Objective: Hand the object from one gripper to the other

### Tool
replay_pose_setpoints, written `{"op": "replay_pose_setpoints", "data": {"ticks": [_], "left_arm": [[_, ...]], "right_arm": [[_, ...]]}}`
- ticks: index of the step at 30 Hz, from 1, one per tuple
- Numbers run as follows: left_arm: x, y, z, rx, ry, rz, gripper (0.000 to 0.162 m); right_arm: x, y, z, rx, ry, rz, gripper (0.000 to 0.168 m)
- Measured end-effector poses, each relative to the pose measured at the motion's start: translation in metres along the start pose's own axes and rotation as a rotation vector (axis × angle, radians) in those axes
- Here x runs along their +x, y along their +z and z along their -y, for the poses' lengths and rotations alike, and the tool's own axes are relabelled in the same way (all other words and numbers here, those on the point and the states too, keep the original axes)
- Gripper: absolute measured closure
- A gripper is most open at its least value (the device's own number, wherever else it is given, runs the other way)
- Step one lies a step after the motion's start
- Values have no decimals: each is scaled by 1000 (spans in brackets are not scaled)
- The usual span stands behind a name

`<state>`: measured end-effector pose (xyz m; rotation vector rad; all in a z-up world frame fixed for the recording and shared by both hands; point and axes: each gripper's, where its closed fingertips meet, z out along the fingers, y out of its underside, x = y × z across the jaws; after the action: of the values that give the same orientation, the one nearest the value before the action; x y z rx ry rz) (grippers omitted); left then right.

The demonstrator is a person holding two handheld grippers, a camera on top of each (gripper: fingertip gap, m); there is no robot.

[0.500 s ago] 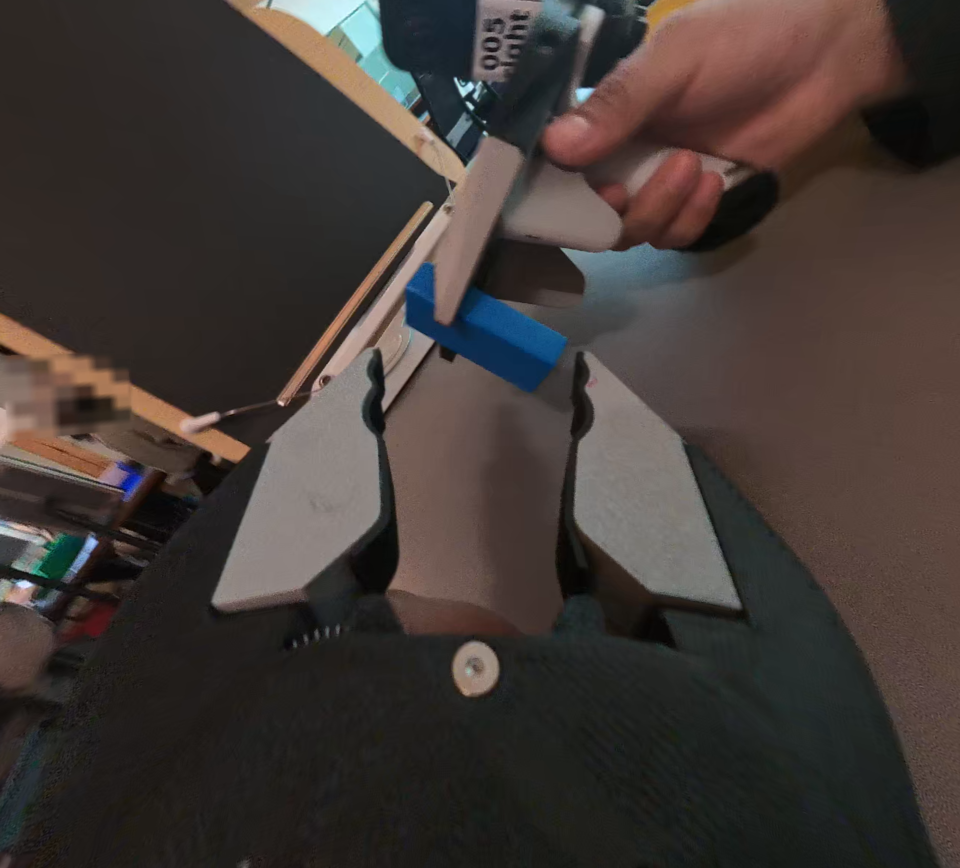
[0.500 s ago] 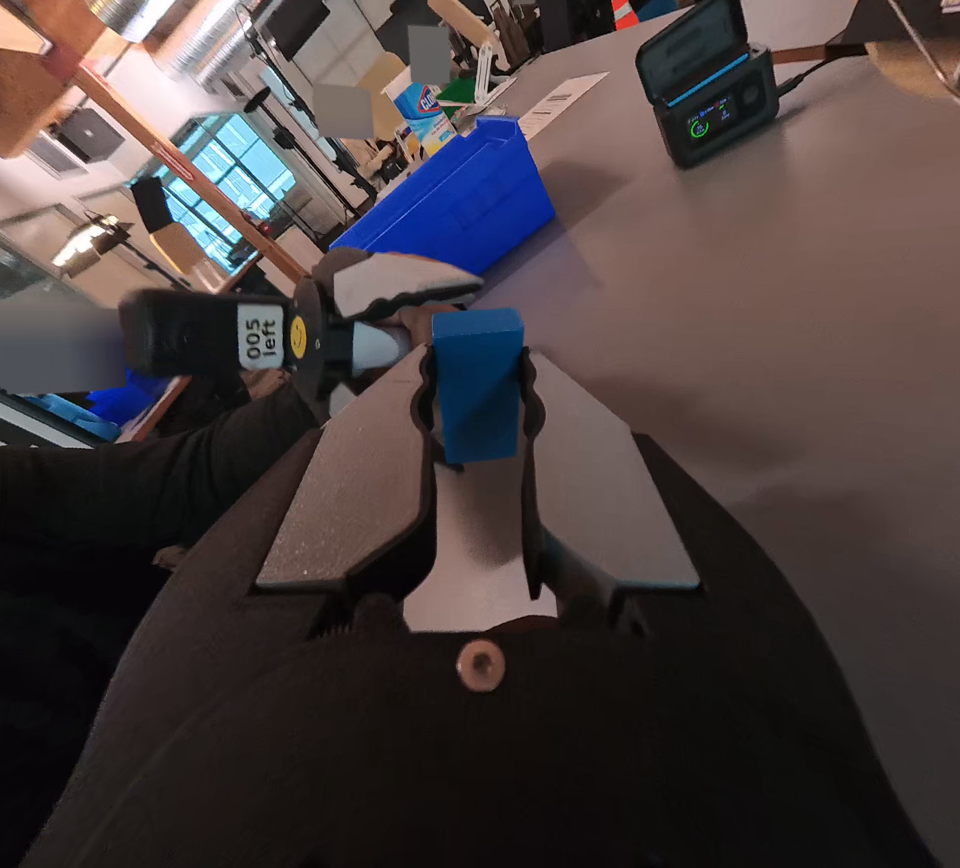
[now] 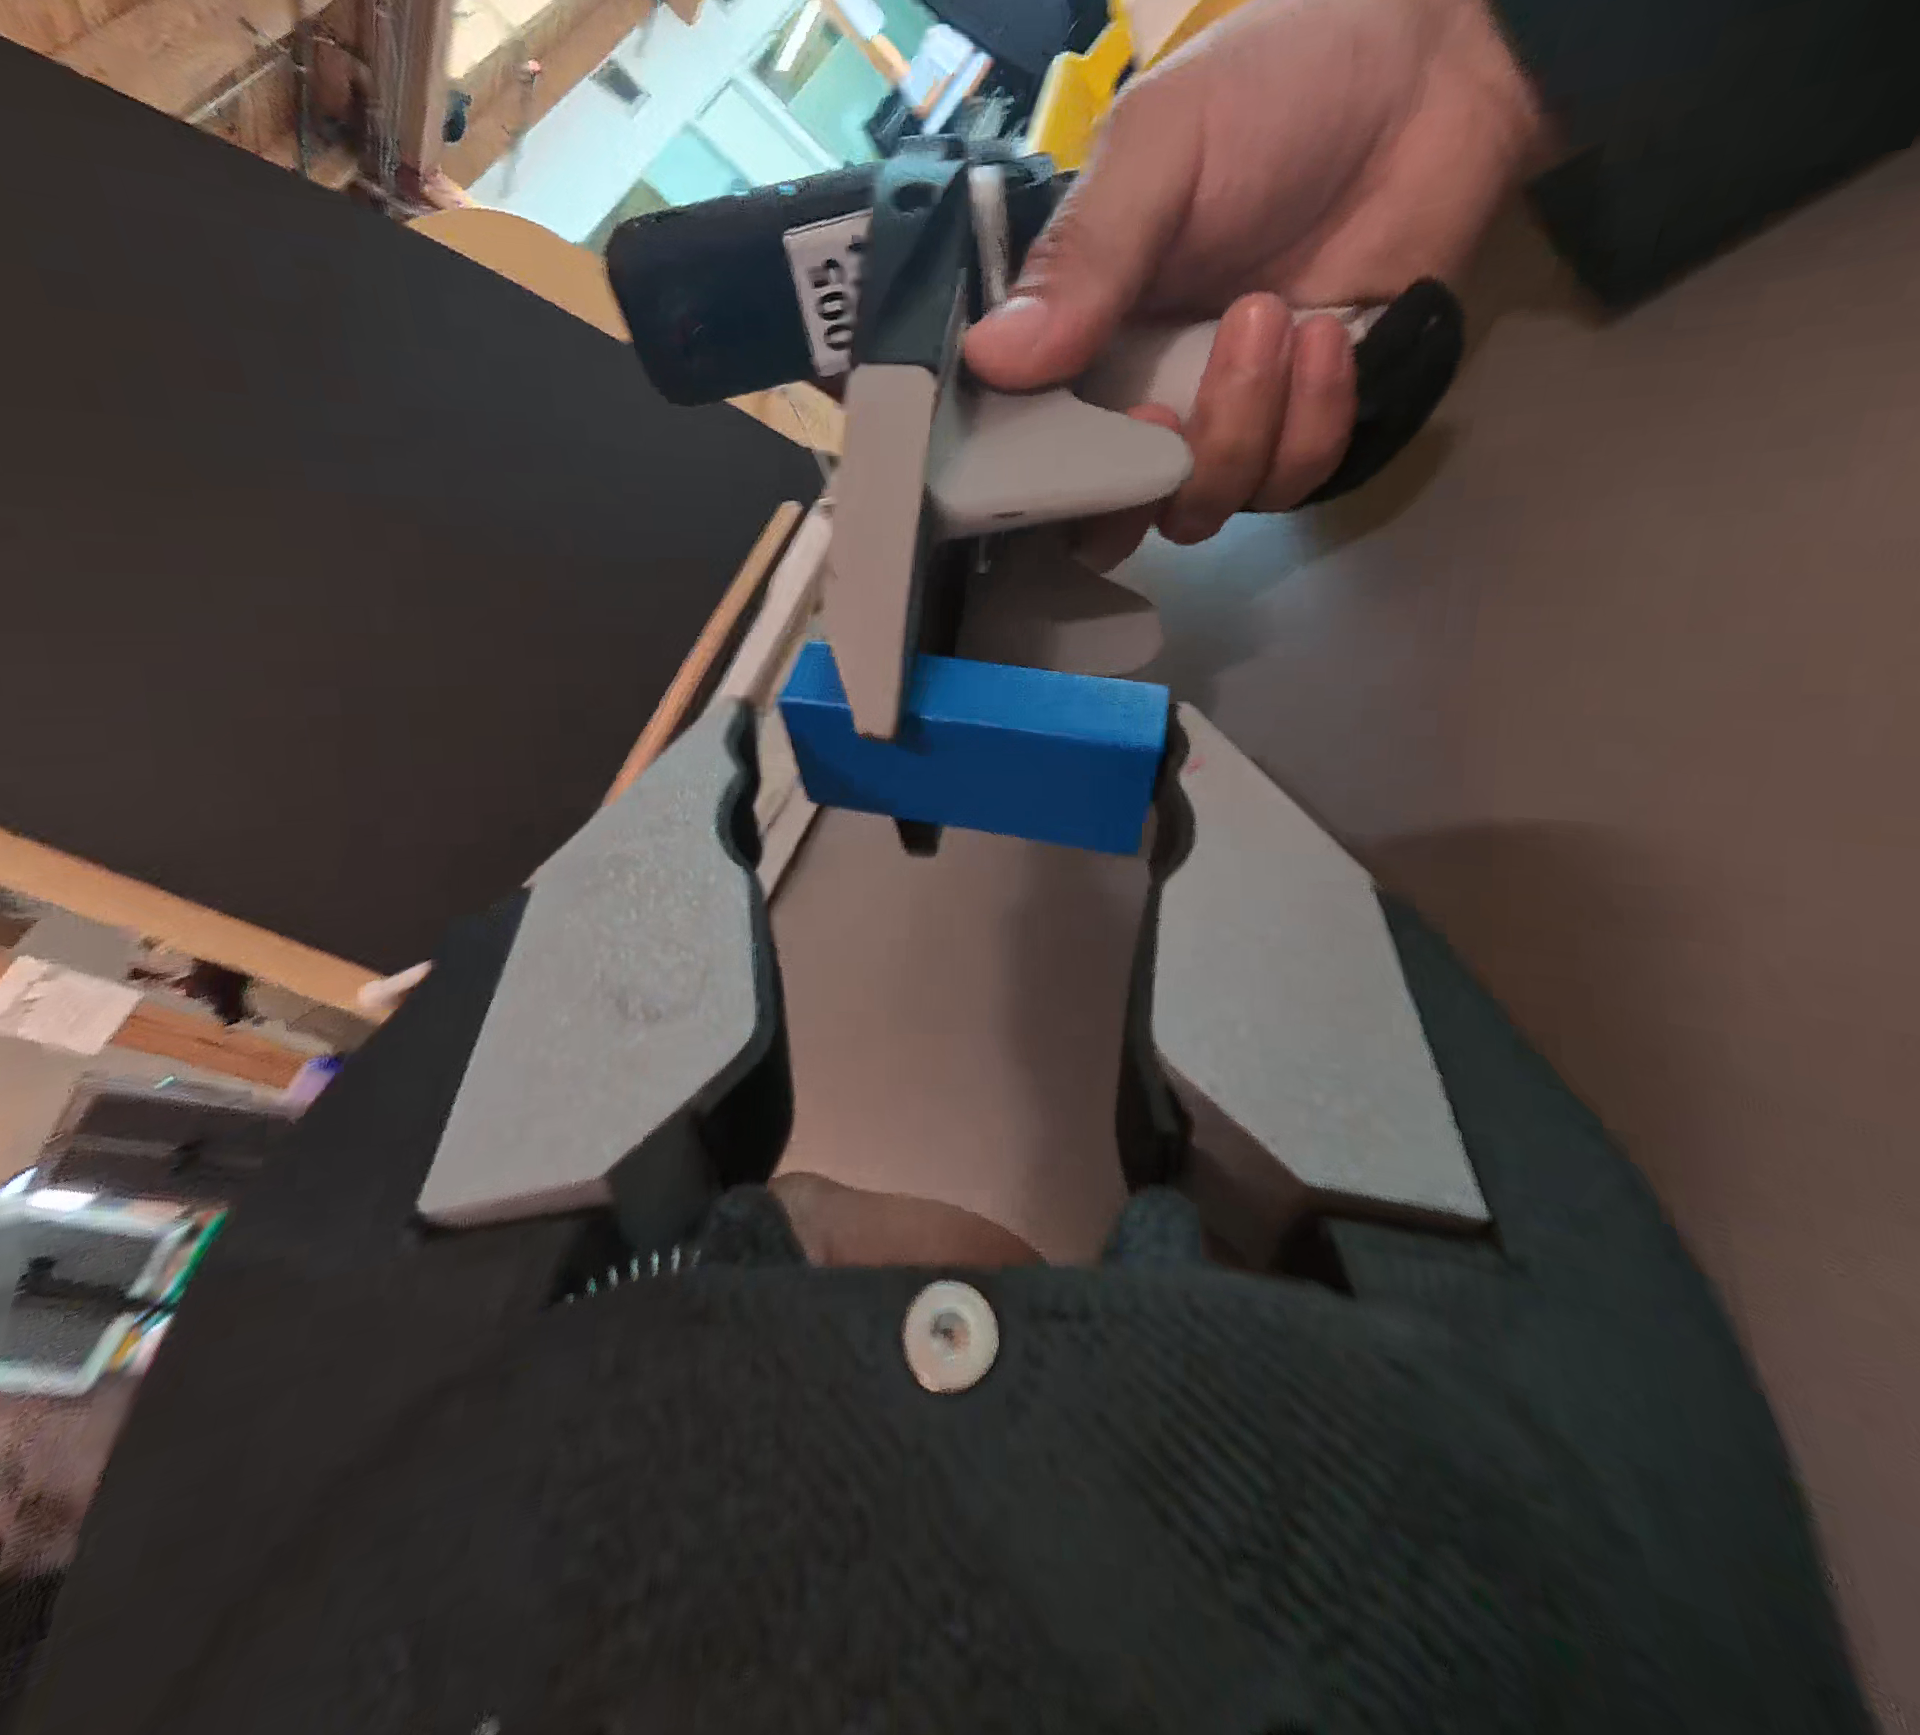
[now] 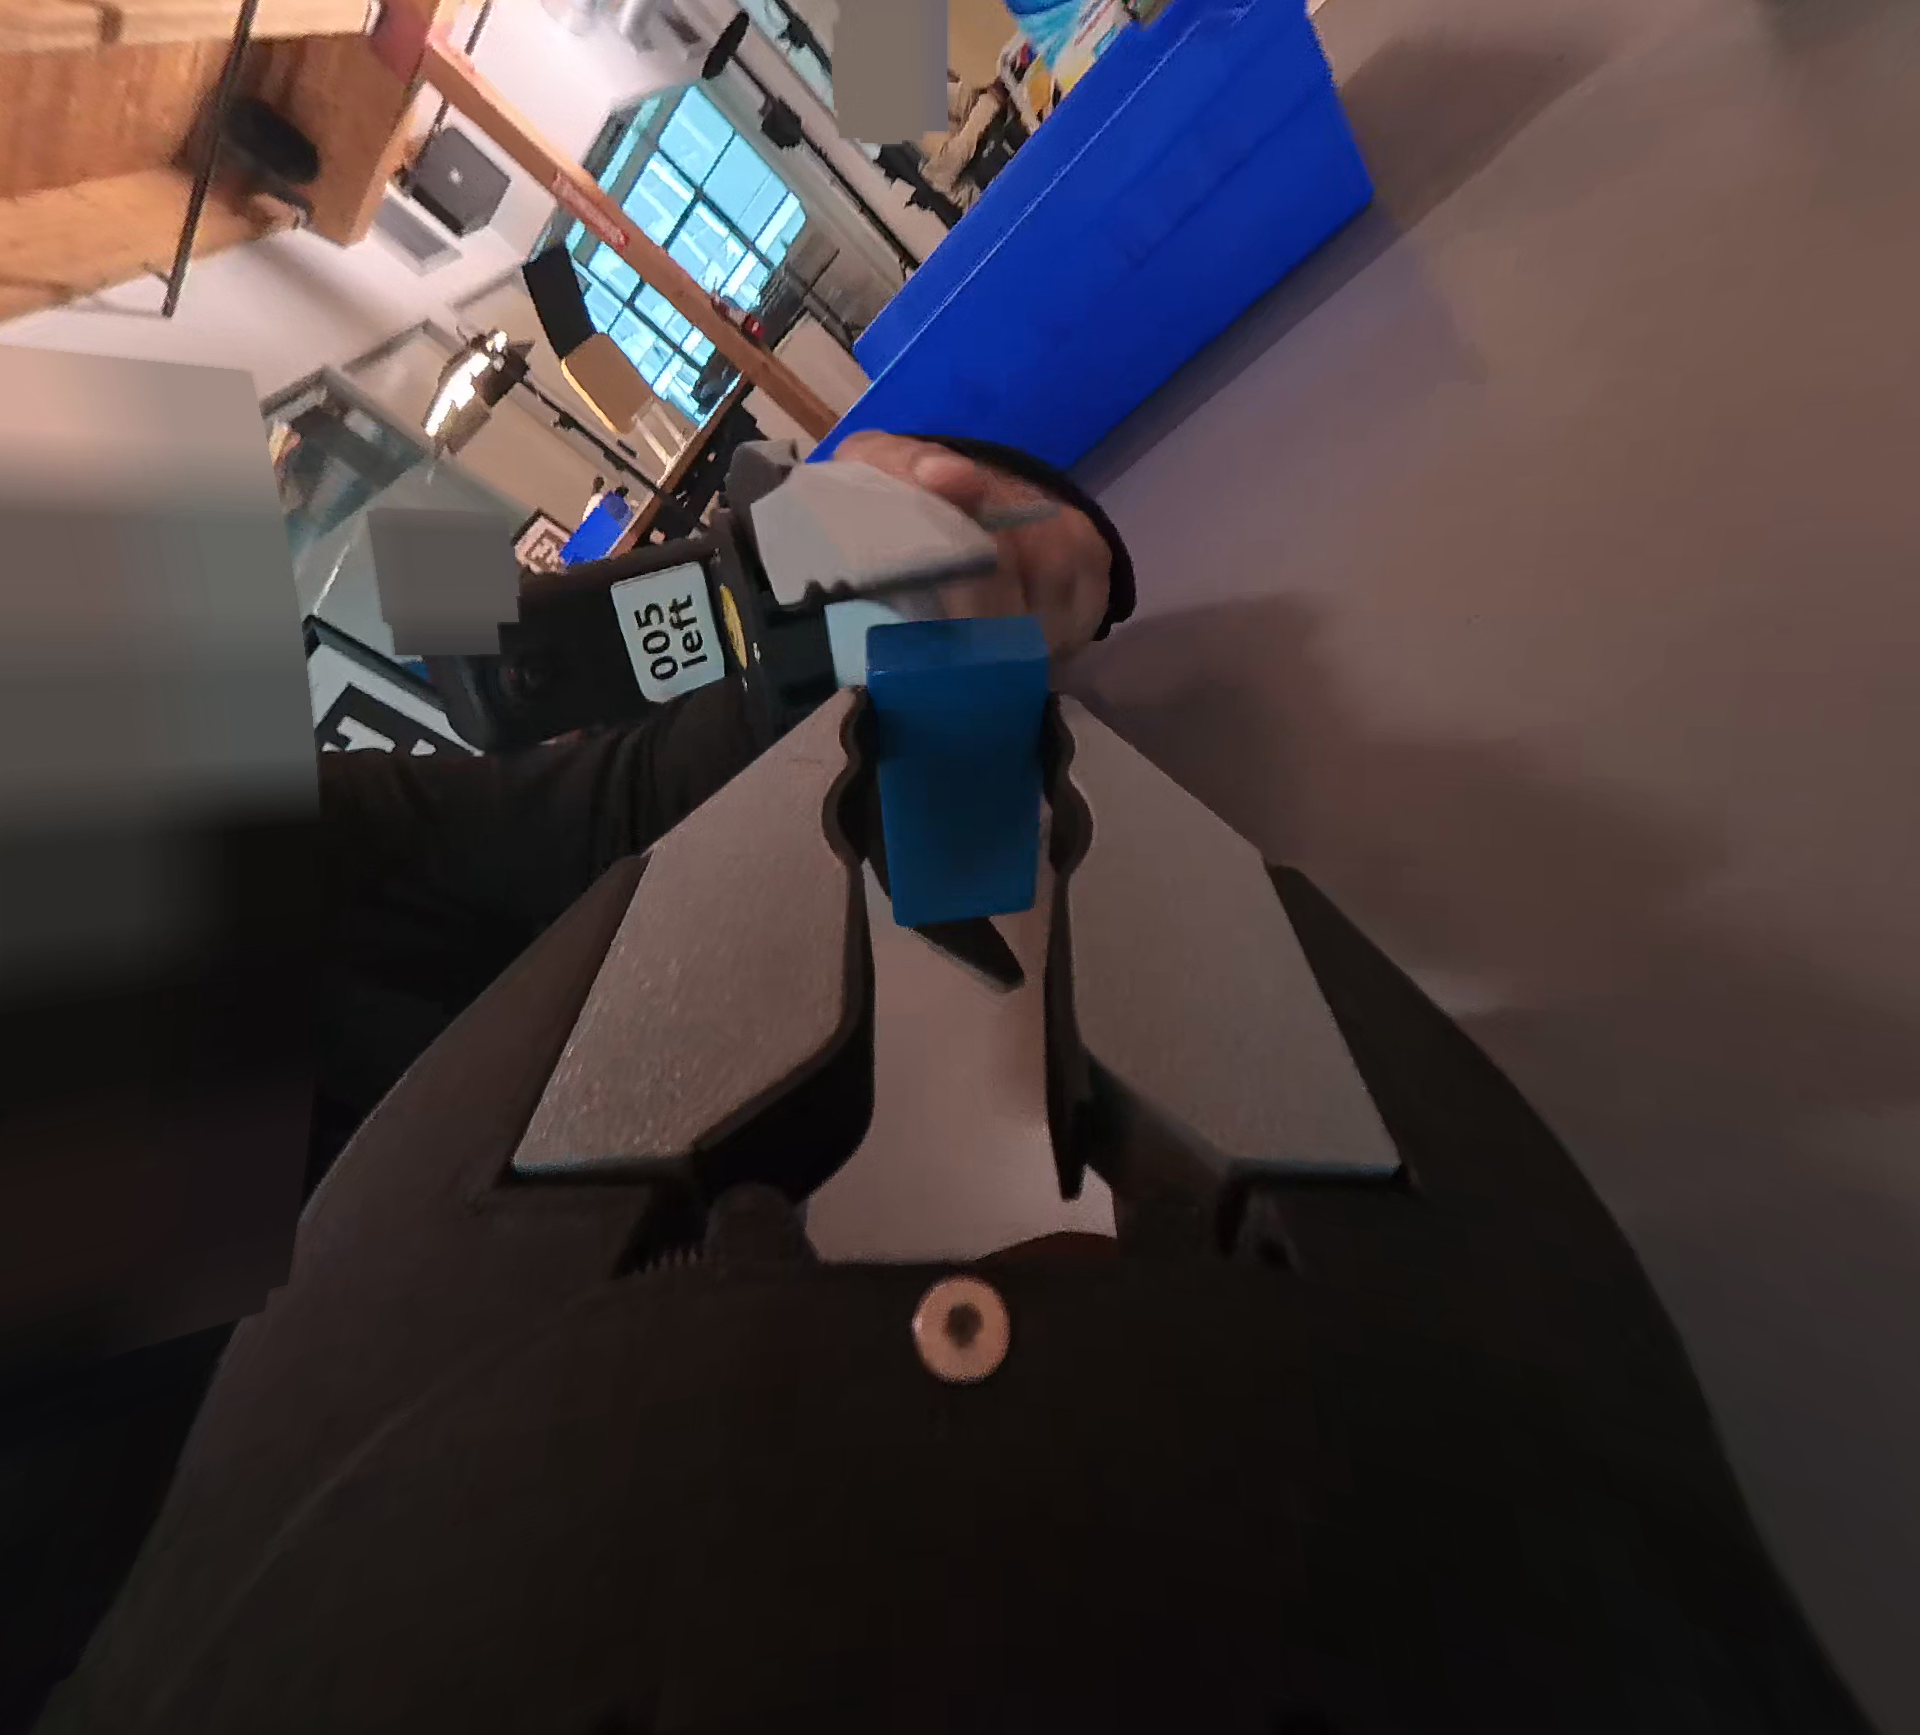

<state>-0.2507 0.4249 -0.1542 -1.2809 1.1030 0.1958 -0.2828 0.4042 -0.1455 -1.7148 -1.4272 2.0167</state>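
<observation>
Pinching the blue block point(image 4: 956, 781) at mid-frame, the right gripper point(image 4: 954, 755) offers it between the spread fingers of the left gripper point(image 3: 956, 776), just above the grey table point(image 3: 1558, 750). The left should probably centre on the block's free end and close squarely before the right lets go.

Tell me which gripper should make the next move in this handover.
Left. The right gripper already clamps the blue block. The left gripper is open, its jaws flanking the block's ends, so closing it comes next, I'd judge.
</observation>
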Motion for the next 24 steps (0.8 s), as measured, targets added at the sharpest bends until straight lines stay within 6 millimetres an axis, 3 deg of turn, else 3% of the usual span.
{"op": "replay_pose_setpoints", "data": {"ticks": [1,7,13,17,21,24], "left_arm": [[4,-1,1,9,-7,-26,93],[2,-4,9,37,-72,-70,93],[-27,-15,19,157,-326,-38,93],[-33,-13,7,145,-759,-173,94],[-31,-17,1,176,-1213,-381,93],[-31,-26,13,279,-1523,-605,94]], "right_arm": [[-2,1,-1,-7,-8,7,141],[-9,0,4,27,-7,58,139],[-3,-17,30,158,-189,-98,133],[4,-21,36,157,-387,-285,123],[10,-17,24,43,-496,-389,115],[11,-13,18,-7,-590,-420,104]]}}
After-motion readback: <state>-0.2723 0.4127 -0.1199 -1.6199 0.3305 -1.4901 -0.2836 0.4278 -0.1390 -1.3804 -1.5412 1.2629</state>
